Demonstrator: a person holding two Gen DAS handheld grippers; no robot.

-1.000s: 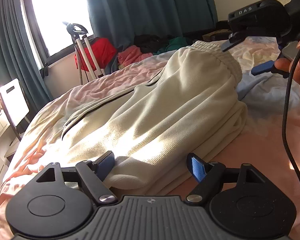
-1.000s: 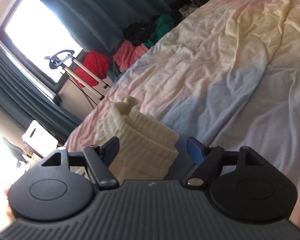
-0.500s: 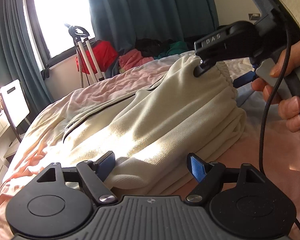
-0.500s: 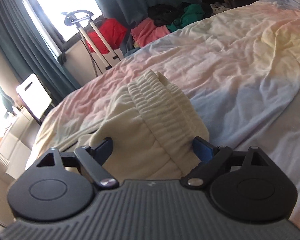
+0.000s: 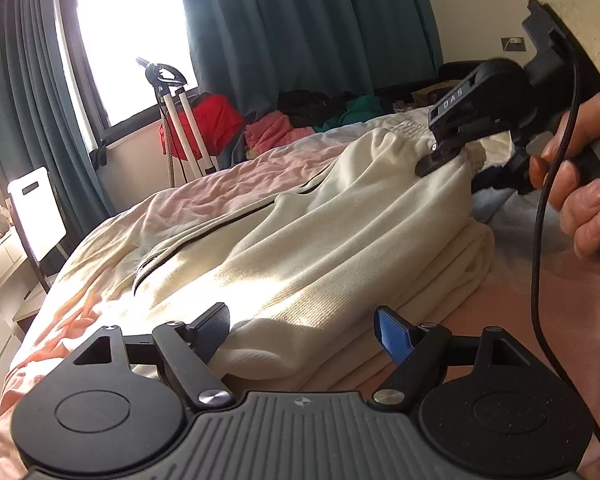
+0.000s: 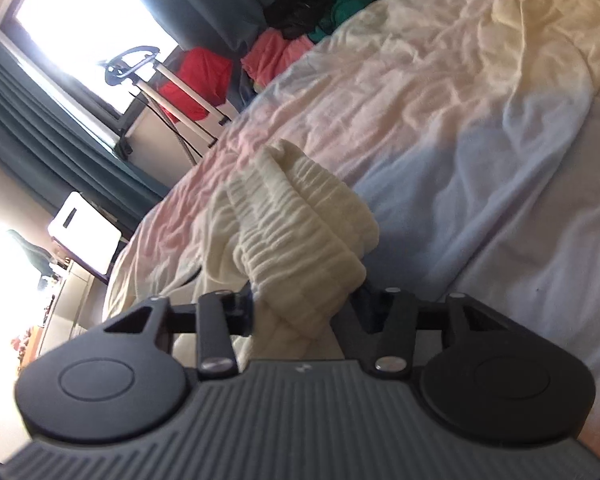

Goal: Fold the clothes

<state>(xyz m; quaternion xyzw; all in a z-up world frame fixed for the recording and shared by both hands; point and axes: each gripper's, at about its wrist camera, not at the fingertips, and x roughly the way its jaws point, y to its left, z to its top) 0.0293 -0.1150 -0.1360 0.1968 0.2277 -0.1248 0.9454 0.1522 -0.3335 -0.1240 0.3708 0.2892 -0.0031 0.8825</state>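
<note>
Left wrist view: my left gripper [image 5: 302, 326] has its fingers spread wide, one blue pad [image 5: 392, 334] on each side of the folded edge of the cream sweatpants [image 5: 300, 248], nothing pinched between them. The sweatpants lie along the bed [image 5: 204, 196], a dark stripe running down the leg. Farther up, my right gripper [image 5: 440, 160] bites into the ribbed waistband, my hand [image 5: 580, 184] around its handle. White letters on its body read "DAS".

Right wrist view: my right gripper [image 6: 300, 308] has its fingers drawn in narrow, clamped on the bunched waistband of the sweatpants [image 6: 300, 224], which is raised off the rumpled bed [image 6: 480, 120]. No writing is legible here
</note>
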